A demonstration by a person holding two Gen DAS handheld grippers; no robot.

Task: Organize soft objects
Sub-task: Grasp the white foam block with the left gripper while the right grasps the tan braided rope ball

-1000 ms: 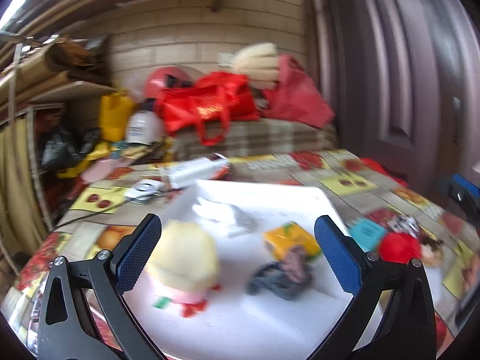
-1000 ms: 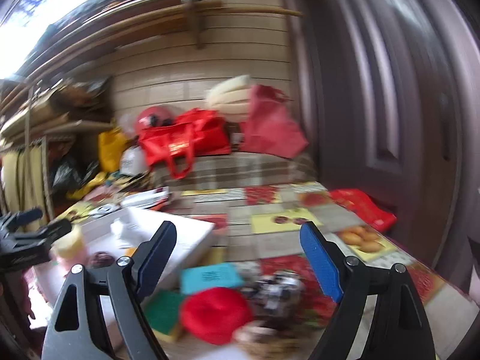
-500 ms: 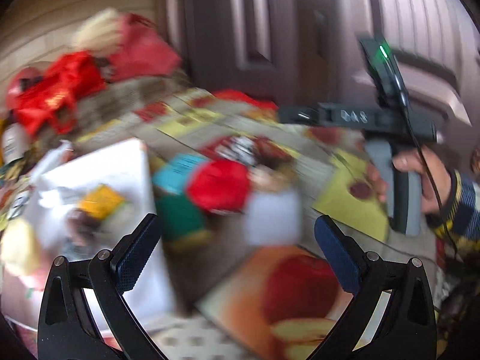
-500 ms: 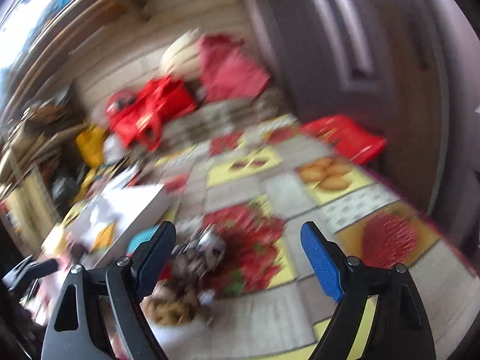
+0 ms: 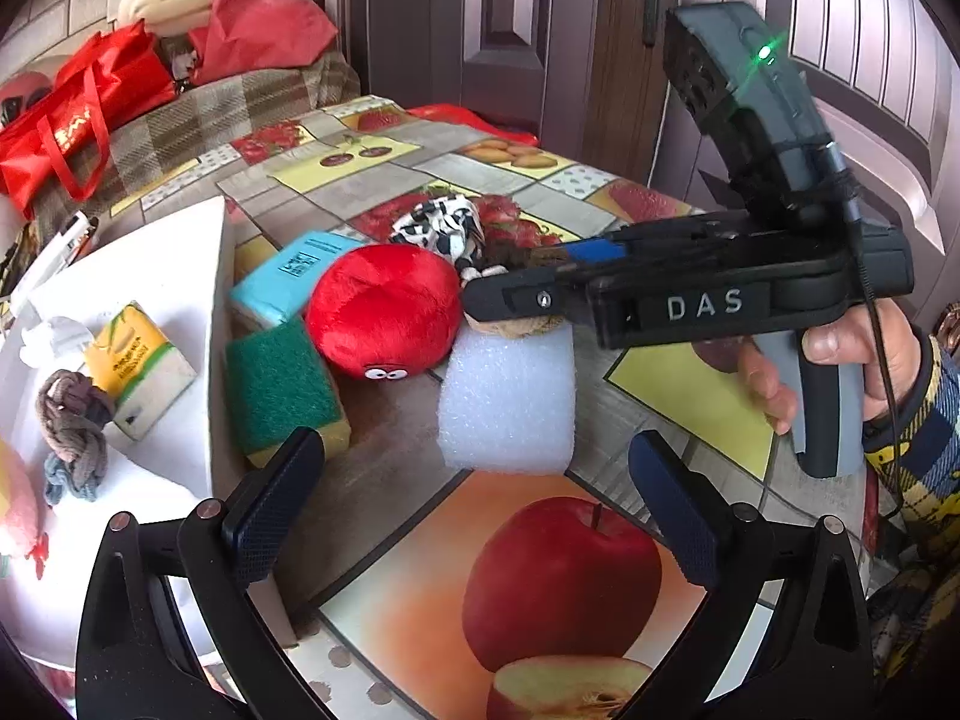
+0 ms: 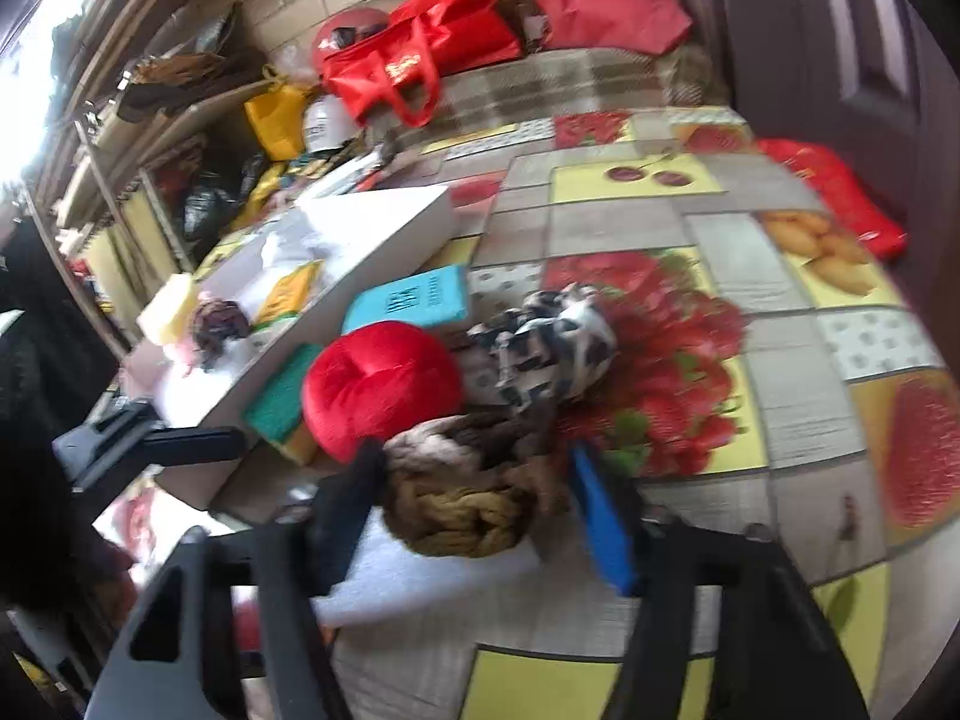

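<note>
A white tray (image 5: 174,252) at left holds a yellow tissue pack (image 5: 141,369), a knotted grey-brown cloth (image 5: 69,420) and a pink-yellow plush. Beside it lie a green sponge (image 5: 279,384), a teal pack (image 5: 294,276), a red plush (image 5: 384,309), a black-and-white cloth (image 5: 447,228) and a white foam block (image 5: 507,399). My left gripper (image 5: 474,504) is open, just short of the foam block. My right gripper (image 6: 474,480) has its jaws either side of a braided brown-ochre knot (image 6: 462,498) lying on the foam (image 6: 420,570); it also shows in the left wrist view (image 5: 516,300).
The table carries a fruit-print cloth (image 6: 750,276). Red bags (image 6: 420,54) and a plaid-covered pile stand at the back. Shelves with clutter (image 6: 180,138) are at far left. A dark door (image 5: 528,30) is behind the table. A red packet (image 6: 840,192) lies at the right edge.
The left gripper has swung right from over the tray to the loose objects. The right gripper has come down and in over the braided knot, its jaws narrower than before.
</note>
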